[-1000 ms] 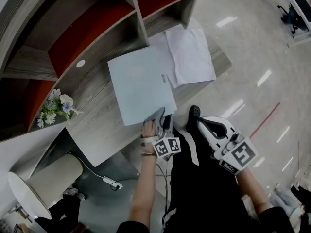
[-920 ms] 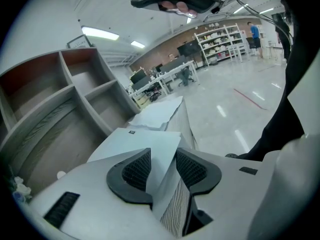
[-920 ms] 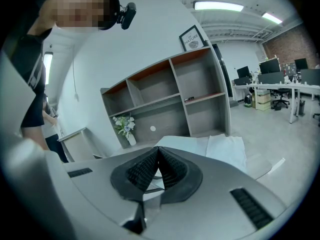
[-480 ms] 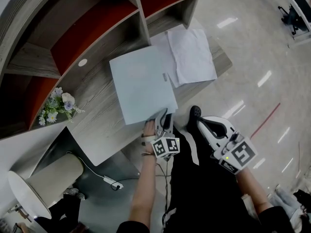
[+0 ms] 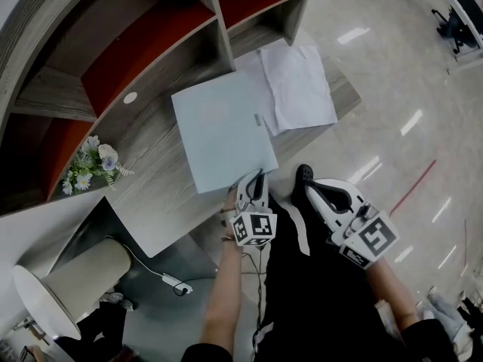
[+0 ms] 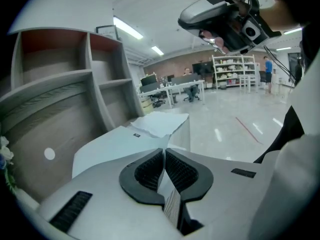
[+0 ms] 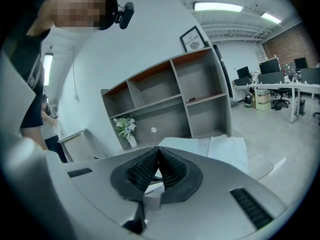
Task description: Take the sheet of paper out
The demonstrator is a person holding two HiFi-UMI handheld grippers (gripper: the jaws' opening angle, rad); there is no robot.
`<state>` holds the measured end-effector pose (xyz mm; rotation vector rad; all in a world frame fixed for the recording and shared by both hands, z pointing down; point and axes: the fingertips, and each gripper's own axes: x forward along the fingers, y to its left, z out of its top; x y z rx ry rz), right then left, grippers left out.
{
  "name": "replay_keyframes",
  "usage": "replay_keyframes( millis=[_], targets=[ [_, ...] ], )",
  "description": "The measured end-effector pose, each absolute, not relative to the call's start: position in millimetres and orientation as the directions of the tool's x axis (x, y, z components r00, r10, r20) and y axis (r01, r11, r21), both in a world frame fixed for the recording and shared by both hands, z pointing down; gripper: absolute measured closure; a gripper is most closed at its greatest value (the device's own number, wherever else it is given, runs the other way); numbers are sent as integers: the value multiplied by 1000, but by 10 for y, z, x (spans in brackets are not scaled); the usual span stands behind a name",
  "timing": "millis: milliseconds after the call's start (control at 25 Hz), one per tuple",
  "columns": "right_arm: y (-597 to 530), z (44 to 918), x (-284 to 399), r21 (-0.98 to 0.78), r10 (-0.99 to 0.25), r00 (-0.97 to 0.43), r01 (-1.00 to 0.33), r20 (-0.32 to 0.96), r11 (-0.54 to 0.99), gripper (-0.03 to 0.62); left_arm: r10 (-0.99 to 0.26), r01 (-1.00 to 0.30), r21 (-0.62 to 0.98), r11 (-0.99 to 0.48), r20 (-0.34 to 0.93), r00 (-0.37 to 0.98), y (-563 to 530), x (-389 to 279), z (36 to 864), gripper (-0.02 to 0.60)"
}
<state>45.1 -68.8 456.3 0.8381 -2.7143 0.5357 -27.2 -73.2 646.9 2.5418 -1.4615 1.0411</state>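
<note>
A pale blue folder lies flat on the wooden desk, with white sheets of paper spread beside it to the right. My left gripper is at the folder's near right corner. Its jaws have just been closing, and in the left gripper view the pads meet on the thin pale edge of the folder. My right gripper hangs off the desk over the floor, shut and empty. In the right gripper view the folder and the white sheets lie ahead of it.
A shelf unit with red back panels rises behind the desk. A small vase of flowers stands at the desk's left end. A round stool and a white cable are below the desk's left side.
The left gripper has rolled a little and its jaws have closed at the folder's near corner. The folder and the right gripper have stayed put.
</note>
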Motion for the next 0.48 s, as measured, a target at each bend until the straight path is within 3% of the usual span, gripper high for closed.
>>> replay_keyframes(
  millis=[480],
  targets=[
    [-713, 4488, 449, -264, -500, -804, -583, 322, 768, 580, -783, -856, -151, -495, 506, 363, -757, -399, 6237, 563]
  ],
)
